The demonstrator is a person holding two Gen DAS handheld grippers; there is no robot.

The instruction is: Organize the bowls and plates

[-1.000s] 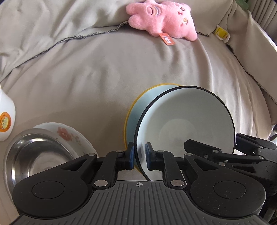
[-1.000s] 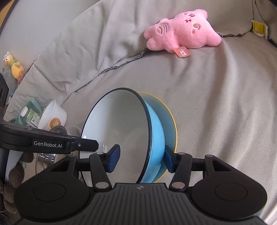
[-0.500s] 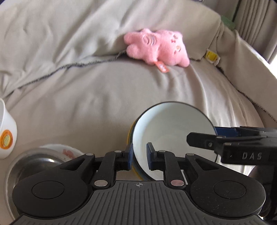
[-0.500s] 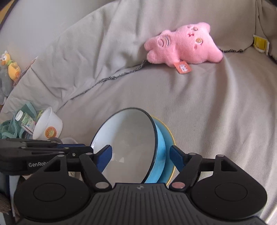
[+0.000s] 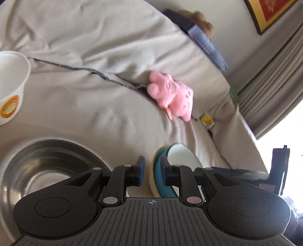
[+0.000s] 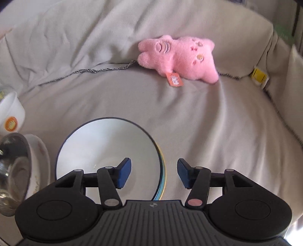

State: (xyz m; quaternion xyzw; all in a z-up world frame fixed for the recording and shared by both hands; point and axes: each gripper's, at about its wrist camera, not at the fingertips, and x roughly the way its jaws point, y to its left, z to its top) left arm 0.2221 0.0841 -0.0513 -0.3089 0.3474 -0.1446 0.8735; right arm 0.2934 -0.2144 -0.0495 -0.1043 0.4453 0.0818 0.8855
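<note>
Home living room: sofa under a beige cover (image 6: 170, 113), pink plush toy (image 6: 178, 56), pleated curtains (image 5: 269, 90), framed picture (image 5: 269, 13) on the wall.

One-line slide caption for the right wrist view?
Right claw open above the white-lined blue bowl nested on a yellow-rimmed plate, pink plush behind.

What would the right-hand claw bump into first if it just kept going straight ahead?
Probably the sofa's grey cover. The right gripper is open, with the blue bowl left of its midline, and the pink plush toy lies farther on. Depth is hard to judge.
</note>
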